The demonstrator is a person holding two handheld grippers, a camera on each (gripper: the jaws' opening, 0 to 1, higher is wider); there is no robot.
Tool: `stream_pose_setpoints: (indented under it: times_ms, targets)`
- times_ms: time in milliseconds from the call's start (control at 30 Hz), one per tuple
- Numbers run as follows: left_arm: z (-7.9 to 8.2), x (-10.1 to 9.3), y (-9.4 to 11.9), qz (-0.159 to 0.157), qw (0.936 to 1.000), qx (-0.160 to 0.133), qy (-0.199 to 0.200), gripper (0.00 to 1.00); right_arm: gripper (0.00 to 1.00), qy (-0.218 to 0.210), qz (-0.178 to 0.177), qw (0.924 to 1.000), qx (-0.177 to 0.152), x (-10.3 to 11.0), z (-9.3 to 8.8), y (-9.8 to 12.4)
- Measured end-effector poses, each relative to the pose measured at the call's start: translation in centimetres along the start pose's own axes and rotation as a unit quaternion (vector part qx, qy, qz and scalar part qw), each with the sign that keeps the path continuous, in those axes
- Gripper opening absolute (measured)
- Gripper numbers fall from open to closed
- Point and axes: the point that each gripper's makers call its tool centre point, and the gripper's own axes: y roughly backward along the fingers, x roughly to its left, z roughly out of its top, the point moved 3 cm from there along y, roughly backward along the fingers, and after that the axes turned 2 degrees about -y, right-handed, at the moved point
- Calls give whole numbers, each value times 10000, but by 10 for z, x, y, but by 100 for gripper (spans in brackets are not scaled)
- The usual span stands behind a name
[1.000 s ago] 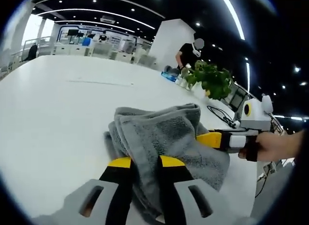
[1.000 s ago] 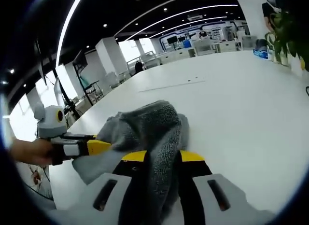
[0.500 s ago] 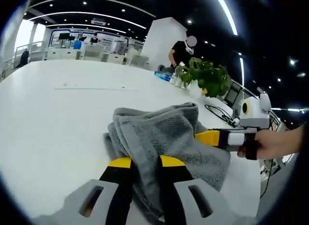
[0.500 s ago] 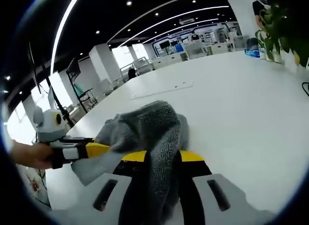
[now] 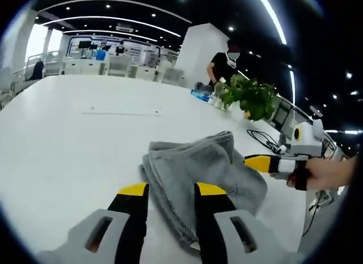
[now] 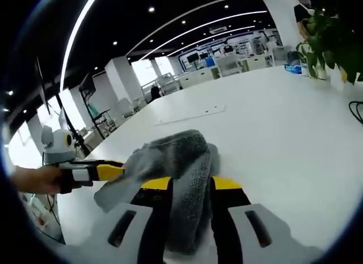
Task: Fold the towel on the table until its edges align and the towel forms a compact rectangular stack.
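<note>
The grey towel [image 5: 198, 170] lies bunched in loose folds on the white table [image 5: 68, 139]. One edge of it runs down between the jaws of my left gripper [image 5: 171, 190], which stand slightly apart and open around the cloth. My right gripper [image 5: 258, 162] comes in from the right of the left gripper view, held by a hand, its yellow tip at the towel's right edge. In the right gripper view the towel [image 6: 176, 162] is a heap on the table [image 6: 283, 122], and my right gripper [image 6: 191, 184] is shut on a thick fold. The left gripper [image 6: 110, 170] touches the towel's left corner.
A potted plant [image 5: 249, 97] and a black cable [image 5: 264, 139] sit at the table's far right edge, with a person standing behind them. A thin flat strip [image 5: 119, 112] lies on the table further out. Open white tabletop stretches ahead and to the left.
The towel has come down from a raised bundle to a flatter heap on the table. My left jaws have spread a little. Both views have shifted slightly with the hands.
</note>
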Motion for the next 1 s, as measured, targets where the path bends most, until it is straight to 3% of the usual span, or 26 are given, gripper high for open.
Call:
stream_pose_setpoints:
  times_ms: [133,233,300,633,767,1000]
  targets:
    - [1,-6,22,-49,9986,53,-529,40,28,180,86,9998,39,5,0,13]
    - [-3,-17,39,-38,9977,58,-674,43,30,228,133,9996,68,9,0,22]
    - [-8,-20,49,-30,9977,36,-672,46,31,166,221,9996,-95,20,5,35]
    - [-13,-47,98,-21,9981,-205,-578,64,40,824,395,9958,33,43,-2,76]
    - [-12,-54,116,-43,9981,-497,-358,76,47,922,343,9951,77,50,-15,97]
    - [-16,-66,137,51,9966,-646,-518,87,59,1084,348,9934,134,71,-39,125]
